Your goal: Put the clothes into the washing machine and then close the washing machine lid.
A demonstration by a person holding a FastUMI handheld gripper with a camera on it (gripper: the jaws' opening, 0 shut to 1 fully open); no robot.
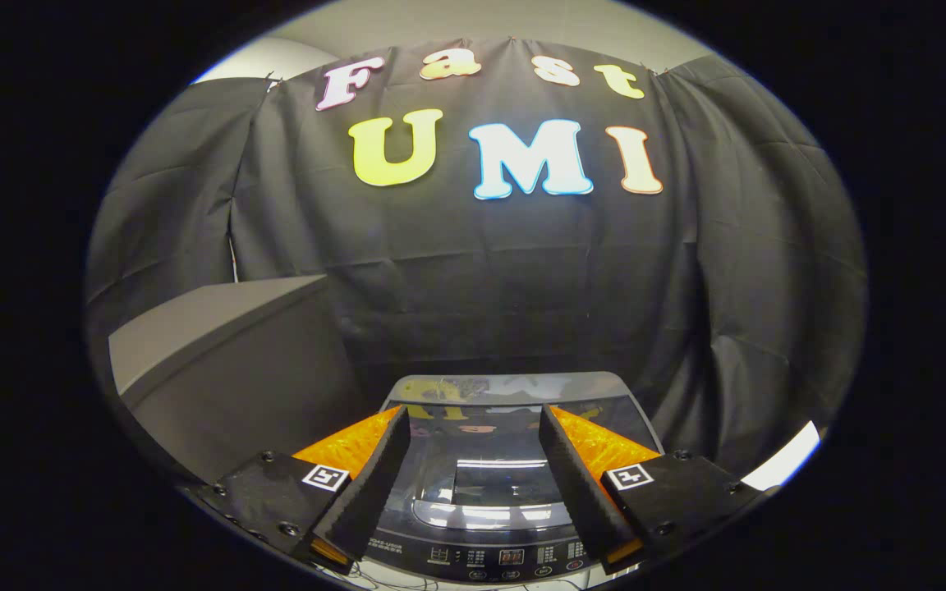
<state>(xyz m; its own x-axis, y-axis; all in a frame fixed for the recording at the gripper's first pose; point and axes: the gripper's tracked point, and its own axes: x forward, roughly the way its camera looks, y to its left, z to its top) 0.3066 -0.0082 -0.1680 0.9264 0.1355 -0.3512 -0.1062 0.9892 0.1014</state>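
Observation:
A top-loading washing machine (481, 492) stands below and just ahead of my fingers. Its glossy dark glass lid (481, 447) lies flat and shut, mirroring the ceiling lights. A control panel (506, 558) with small buttons runs along its near edge. My gripper (473, 427) hovers above the lid, open, with a wide gap and nothing held between the fingers. No clothes are in sight.
A dark grey box-like cabinet (227, 361) stands to the left of the washer, taller than it. The black cloth wall (522, 287) hangs close behind the machine. A bright strip of light floor (785, 464) shows at the right.

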